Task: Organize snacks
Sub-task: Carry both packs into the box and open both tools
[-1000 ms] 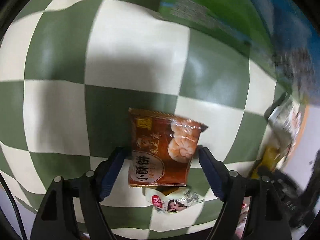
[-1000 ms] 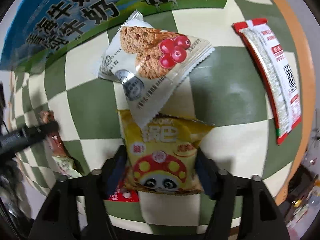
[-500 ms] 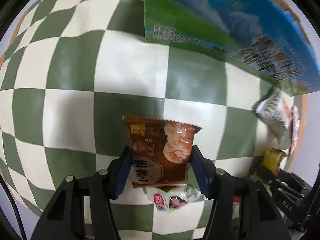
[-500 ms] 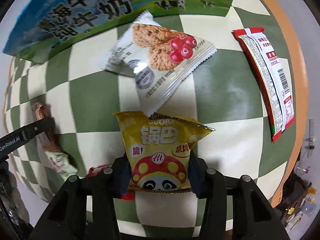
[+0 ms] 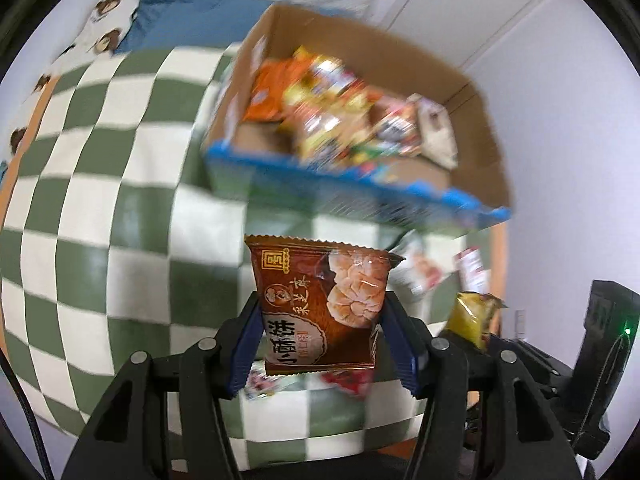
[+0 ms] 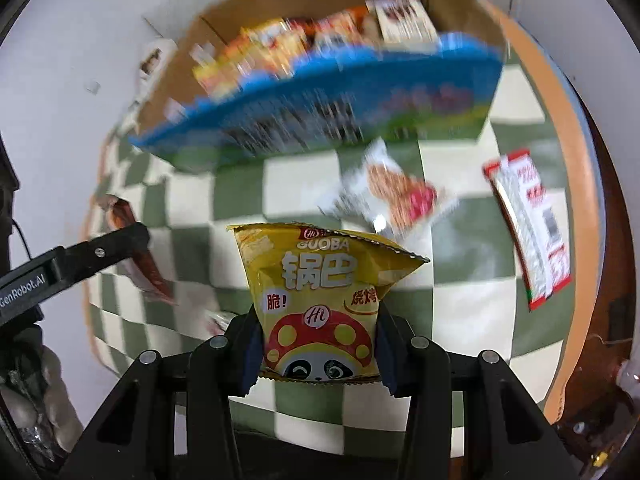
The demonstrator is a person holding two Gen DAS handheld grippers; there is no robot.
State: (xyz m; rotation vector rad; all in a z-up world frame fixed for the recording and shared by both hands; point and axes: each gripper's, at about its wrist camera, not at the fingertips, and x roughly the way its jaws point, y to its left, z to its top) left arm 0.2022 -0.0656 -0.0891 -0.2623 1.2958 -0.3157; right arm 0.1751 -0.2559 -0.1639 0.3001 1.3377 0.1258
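Green-checked counter [image 5: 100, 208], snack-filled cardboard box [image 5: 472, 152] at the far side. Left claw [image 5: 320, 344] clamps a brown pastry packet [image 5: 320, 304]; right claw [image 6: 318, 354] clamps a yellow Guoba packet [image 6: 320, 300], both lifted clear.

Both grippers clamped and tilted steeply downward

The left gripper [image 5: 320, 340] enters its own view from six o'clock, its black arms converging on blue-padded fingers [image 5: 244, 344] that press at nine and three o'clock against a held packet; its jaws have just been closing on it. The right gripper [image 6: 318, 346] mirrors that pose in its own view, pads gripping a packet from both sides, jaws likewise just drawn in. One black finger of the left gripper reaches in at nine o'clock of the right view, a gloved hand [image 6: 28, 404] showing at eight o'clock.
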